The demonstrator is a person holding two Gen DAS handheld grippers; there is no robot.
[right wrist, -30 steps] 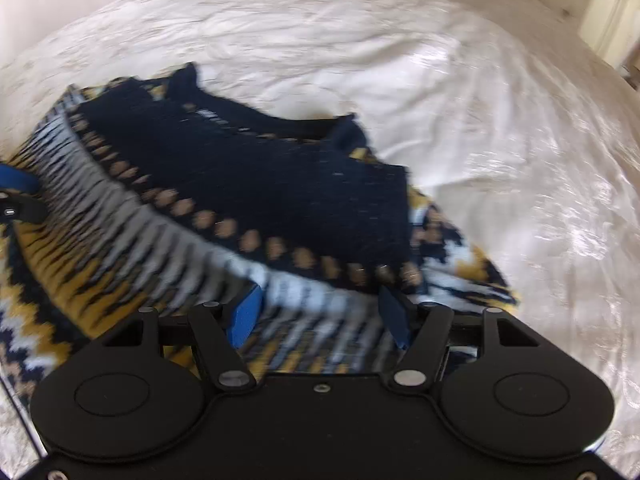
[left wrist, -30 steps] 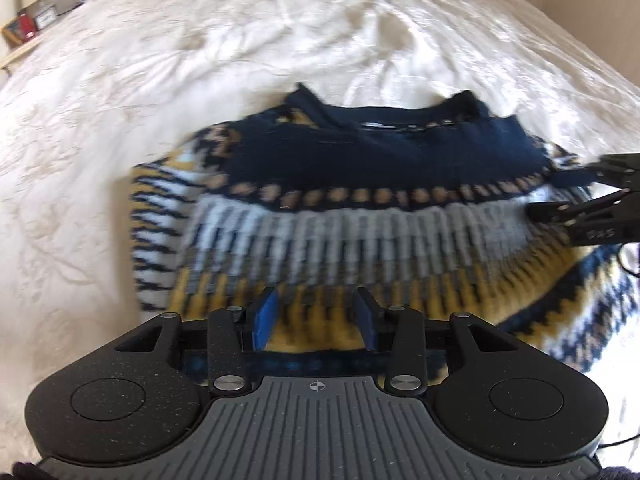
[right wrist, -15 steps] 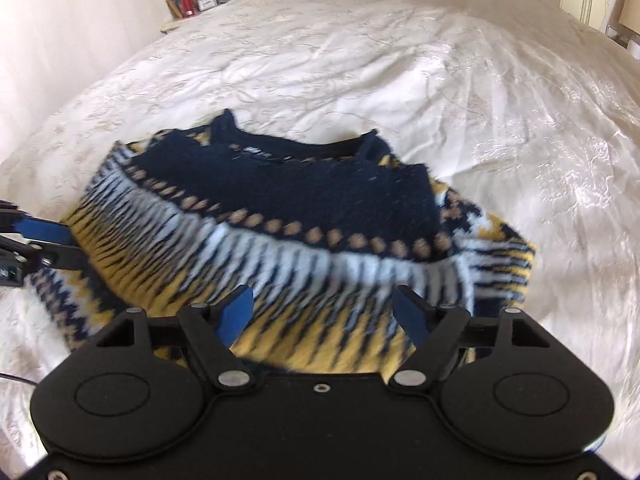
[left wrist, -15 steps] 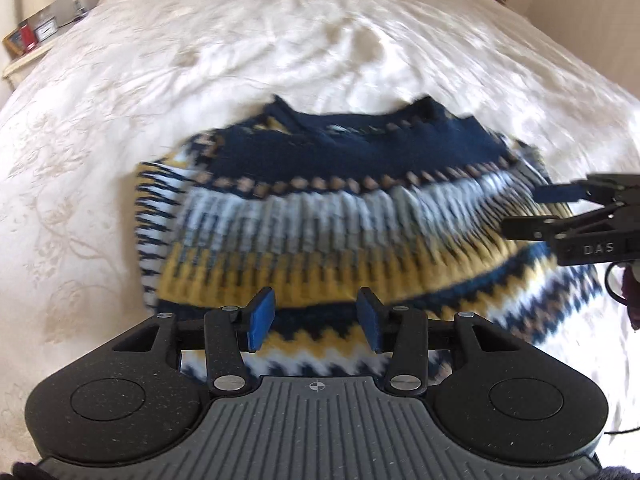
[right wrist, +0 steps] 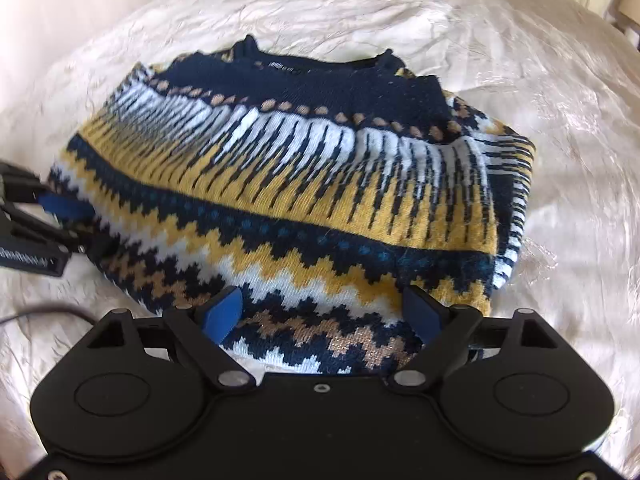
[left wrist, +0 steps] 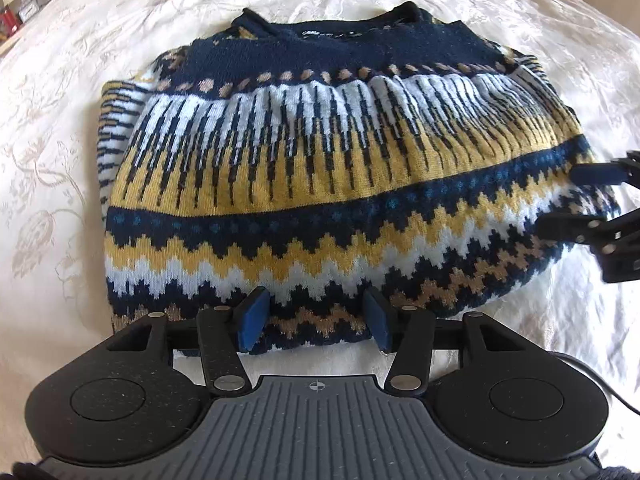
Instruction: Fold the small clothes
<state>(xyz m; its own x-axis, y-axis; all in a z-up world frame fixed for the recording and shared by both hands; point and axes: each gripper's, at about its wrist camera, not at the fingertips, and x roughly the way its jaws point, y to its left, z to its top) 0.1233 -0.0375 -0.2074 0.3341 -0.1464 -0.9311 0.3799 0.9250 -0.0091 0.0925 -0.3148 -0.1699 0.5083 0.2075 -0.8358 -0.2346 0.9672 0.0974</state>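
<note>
A knitted sweater [left wrist: 320, 184] in navy, yellow and white lies folded on the white bedspread [left wrist: 60, 120], collar at the far side. My left gripper [left wrist: 315, 304] hovers over its near hem, jaws opening, and the blue pads [left wrist: 252, 316] press on nothing. The right gripper [left wrist: 576, 200] shows at the sweater's right edge. In the right wrist view the same sweater [right wrist: 300, 200] fills the middle. My right gripper [right wrist: 323, 300] stands over the near hem with jaws opening wide, gripping nothing. The left gripper [right wrist: 76, 222] is at the sweater's left edge.
The embroidered bedspread [right wrist: 560, 120] spreads out on all sides of the sweater. A bedside shelf with small items [left wrist: 16, 12] sits at the far left. A dark cable [right wrist: 40, 312] lies on the cover near the left gripper.
Both grippers have drawn back from the sweater's middle to its near hem, and their jaws have widened. The lower zigzag bands have come into view.
</note>
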